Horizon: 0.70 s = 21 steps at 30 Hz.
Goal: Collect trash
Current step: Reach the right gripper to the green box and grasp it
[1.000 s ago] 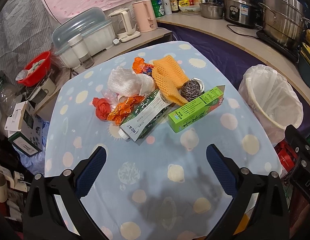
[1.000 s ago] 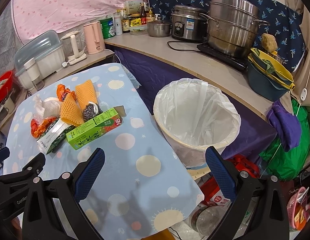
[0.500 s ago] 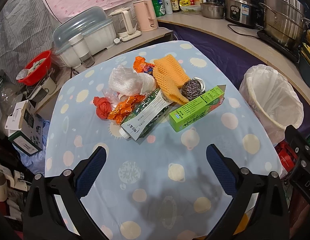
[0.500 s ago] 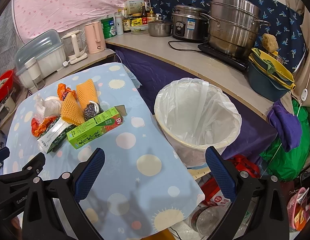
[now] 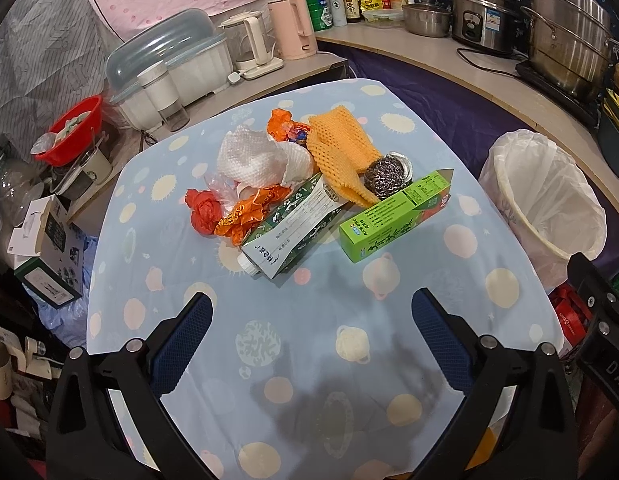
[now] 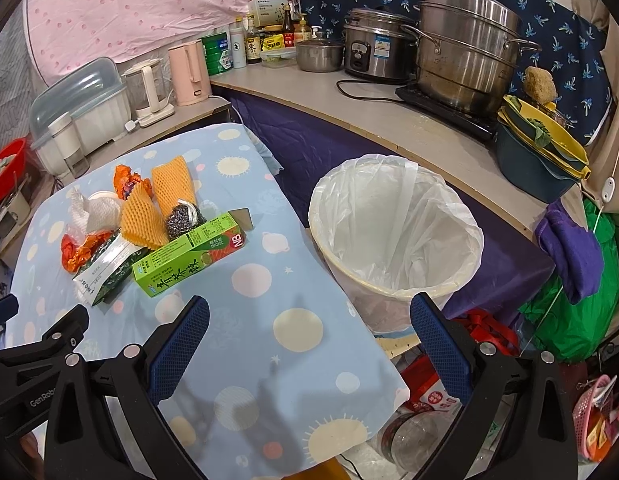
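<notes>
Trash (image 5: 309, 188) lies heaped near the middle of the table (image 5: 349, 320), on its blue spotted cloth: a green box (image 5: 393, 216) at the right edge of the heap, a dark carton (image 5: 289, 228) beside it, orange netting (image 5: 341, 152), a steel scourer (image 5: 383, 174), white paper (image 5: 257, 160) and orange wrappers (image 5: 245, 216). The bin (image 6: 397, 236), lined with a white bag, stands just beside the table's right edge.

The left gripper (image 5: 311, 344) hovers over the near part of the table, aimed at the heap, fingers spread wide and empty. The right gripper (image 6: 309, 344) hangs over the table's right corner, pointed between box and bin, likewise wide and empty; the left gripper's black frame shows at its lower left.

Compared with a second ago, the heap sits slightly nearer in the left view and both claws are as wide as before. Nothing in the heap has shifted.
</notes>
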Each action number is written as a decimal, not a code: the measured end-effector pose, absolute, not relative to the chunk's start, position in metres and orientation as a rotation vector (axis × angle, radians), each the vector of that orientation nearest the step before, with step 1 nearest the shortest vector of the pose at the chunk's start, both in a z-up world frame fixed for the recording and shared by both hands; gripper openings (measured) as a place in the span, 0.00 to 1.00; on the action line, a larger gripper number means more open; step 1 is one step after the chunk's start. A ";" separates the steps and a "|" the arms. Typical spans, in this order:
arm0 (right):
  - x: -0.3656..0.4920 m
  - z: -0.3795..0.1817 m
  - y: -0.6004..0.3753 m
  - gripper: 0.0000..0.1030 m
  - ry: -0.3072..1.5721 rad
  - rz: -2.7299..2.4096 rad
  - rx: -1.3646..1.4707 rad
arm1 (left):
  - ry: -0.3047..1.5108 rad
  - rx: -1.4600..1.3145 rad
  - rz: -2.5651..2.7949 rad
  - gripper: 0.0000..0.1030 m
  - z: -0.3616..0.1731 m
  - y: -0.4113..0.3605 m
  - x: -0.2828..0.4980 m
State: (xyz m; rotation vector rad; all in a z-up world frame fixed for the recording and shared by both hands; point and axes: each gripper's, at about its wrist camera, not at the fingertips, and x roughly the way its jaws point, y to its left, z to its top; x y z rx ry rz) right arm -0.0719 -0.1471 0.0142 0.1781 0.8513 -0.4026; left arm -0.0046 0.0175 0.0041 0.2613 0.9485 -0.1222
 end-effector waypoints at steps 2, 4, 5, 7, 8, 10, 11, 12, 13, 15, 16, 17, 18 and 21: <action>-0.069 0.009 -0.148 0.93 0.854 -0.398 0.196 | 0.961 0.242 -0.113 0.93 -0.001 0.023 0.000; -0.064 0.001 -0.147 0.93 0.855 -0.391 0.219 | 0.977 0.218 -0.097 0.93 -0.006 0.031 0.005; -0.061 -0.002 -0.146 0.93 0.861 -0.385 0.227 | 0.985 0.206 -0.090 0.93 -0.009 0.036 0.008; -0.054 -0.011 -0.142 0.93 0.878 -0.358 0.244 | 1.000 0.181 -0.066 0.93 -0.015 0.048 0.015; -0.051 -0.014 -0.140 0.93 0.886 -0.345 0.250 | 1.005 0.167 -0.054 0.93 -0.018 0.055 0.018; -0.043 -0.021 -0.134 0.93 0.893 -0.319 0.259 | 1.009 0.140 -0.026 0.93 -0.023 0.070 0.025; -0.039 -0.024 -0.130 0.93 0.895 -0.312 0.257 | 1.009 0.130 -0.011 0.93 -0.025 0.077 0.028; -0.034 -0.027 -0.126 0.93 0.899 -0.300 0.257 | 1.008 0.116 0.005 0.93 -0.028 0.085 0.032; -0.028 -0.030 -0.122 0.93 0.901 -0.284 0.258 | 1.007 0.103 0.012 0.93 -0.030 0.092 0.035; -0.016 -0.035 -0.114 0.93 0.910 -0.264 0.261 | 1.010 0.077 0.023 0.93 -0.035 0.103 0.042; -0.010 -0.038 -0.111 0.93 0.911 -0.254 0.267 | 1.011 0.065 0.022 0.93 -0.038 0.108 0.046; -0.003 -0.040 -0.108 0.93 0.911 -0.246 0.274 | 1.014 0.057 0.019 0.93 -0.041 0.111 0.049; 0.005 -0.043 -0.104 0.93 0.917 -0.244 0.280 | 1.018 0.049 0.010 0.93 -0.044 0.113 0.053; 0.029 -0.051 -0.096 0.93 0.935 -0.228 0.316 | 1.024 0.051 -0.001 0.93 -0.051 0.117 0.060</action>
